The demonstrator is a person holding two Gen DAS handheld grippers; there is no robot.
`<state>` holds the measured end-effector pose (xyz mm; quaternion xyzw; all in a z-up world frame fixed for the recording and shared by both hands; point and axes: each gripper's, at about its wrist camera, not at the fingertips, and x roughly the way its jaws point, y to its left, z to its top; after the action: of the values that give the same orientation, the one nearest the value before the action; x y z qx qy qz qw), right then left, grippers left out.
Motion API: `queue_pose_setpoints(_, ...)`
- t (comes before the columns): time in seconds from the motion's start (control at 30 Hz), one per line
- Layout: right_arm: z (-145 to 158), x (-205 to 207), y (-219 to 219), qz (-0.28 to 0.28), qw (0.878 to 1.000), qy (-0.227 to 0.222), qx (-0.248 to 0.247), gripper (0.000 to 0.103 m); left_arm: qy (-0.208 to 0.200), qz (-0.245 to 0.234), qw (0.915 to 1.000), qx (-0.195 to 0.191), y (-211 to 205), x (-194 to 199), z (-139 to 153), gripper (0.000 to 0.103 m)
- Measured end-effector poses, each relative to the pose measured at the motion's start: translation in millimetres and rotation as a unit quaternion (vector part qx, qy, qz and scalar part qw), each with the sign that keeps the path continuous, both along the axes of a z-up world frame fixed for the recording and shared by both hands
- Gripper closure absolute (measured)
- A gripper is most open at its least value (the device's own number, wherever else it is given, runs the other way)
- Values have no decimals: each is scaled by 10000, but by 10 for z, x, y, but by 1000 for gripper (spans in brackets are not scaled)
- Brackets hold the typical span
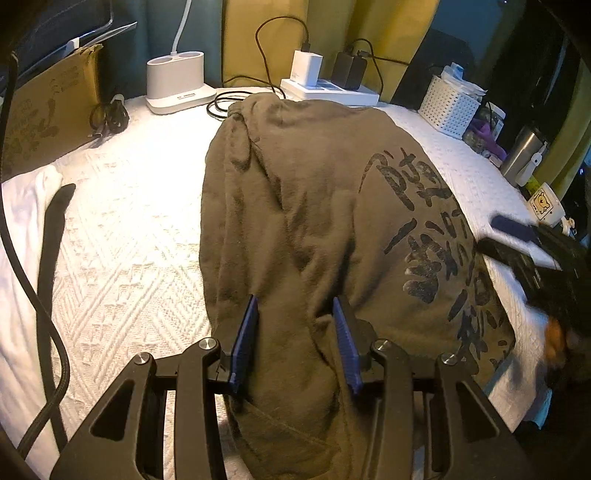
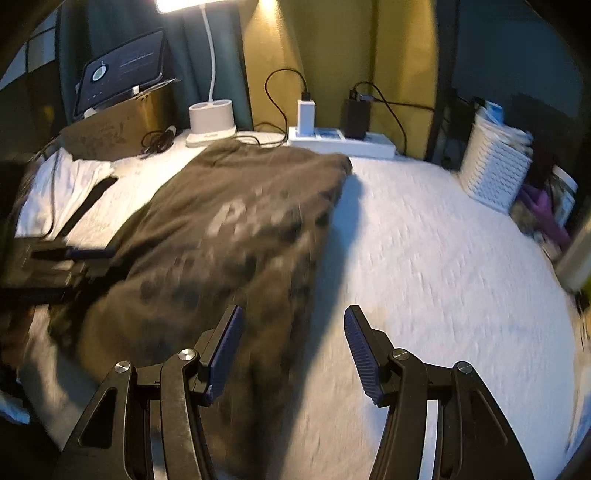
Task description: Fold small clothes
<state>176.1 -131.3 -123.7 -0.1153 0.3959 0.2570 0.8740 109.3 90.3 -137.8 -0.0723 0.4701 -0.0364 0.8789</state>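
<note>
Both grippers spread: left gripper (image 1: 295,301) astride olive shirt (image 1: 314,192), right gripper (image 2: 293,312) beside it.

Warm lamp (image 2: 192,4) glare up top, motion-blurred right view, fisheye-dark corners

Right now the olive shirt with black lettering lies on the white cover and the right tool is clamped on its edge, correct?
Not quite. The right tool is open and holds nothing, as the right wrist view shows. The olive shirt with black lettering does lie on the white cover.
</note>
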Motion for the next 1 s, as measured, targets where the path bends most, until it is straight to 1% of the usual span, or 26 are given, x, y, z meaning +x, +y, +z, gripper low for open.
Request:
queue_pose_setpoints(0.07, -21, 160, 80, 10, 10000, -28, 25, 44, -8, 11, 10000, -5, 15, -7, 1, 60)
queue_pose_setpoints(0.2, -252, 406, 183, -87, 9984, 7, -567, 44, -20, 38, 10000, -44, 54, -10, -1, 60)
queue_pose_setpoints(0.37, -265, 445, 18, -210, 9984, 66, -513, 44, 65, 110, 9999, -93, 121, 4, 88, 60)
queue_pose_setpoints(0.43, -247, 442, -45, -326, 9979, 91, -549, 44, -73, 142, 9999, 21, 157, 15, 180, 60)
queue_pose_setpoints(0.5, -214, 444, -100, -441, 9966, 52, -693, 44, -219, 185, 9996, 40, 216, 77, 276, 60)
queue_pose_setpoints(0.57, -170, 464, -184, -523, 9966, 91, -635, 44, -328, 238, 9991, 97, 264, 175, 336, 57)
queue_pose_setpoints(0.6, -141, 469, -226, -563, 9966, 87, -602, 44, -374, 273, 9988, 133, 287, 230, 358, 54)
queue_pose_setpoints(0.73, -18, 552, -324, -662, 9964, 1, -538, 44, -523, 361, 9980, 25, 335, 445, 420, 45)
queue_pose_setpoints(0.83, 65, 628, -341, -674, 9967, -54, -459, 42, -561, 331, 9979, 40, 347, 612, 438, 45)
queue_pose_setpoints(1.0, 73, 803, -273, -620, 9974, -15, -379, 42, -581, 261, 9979, 63, 347, 875, 445, 45)
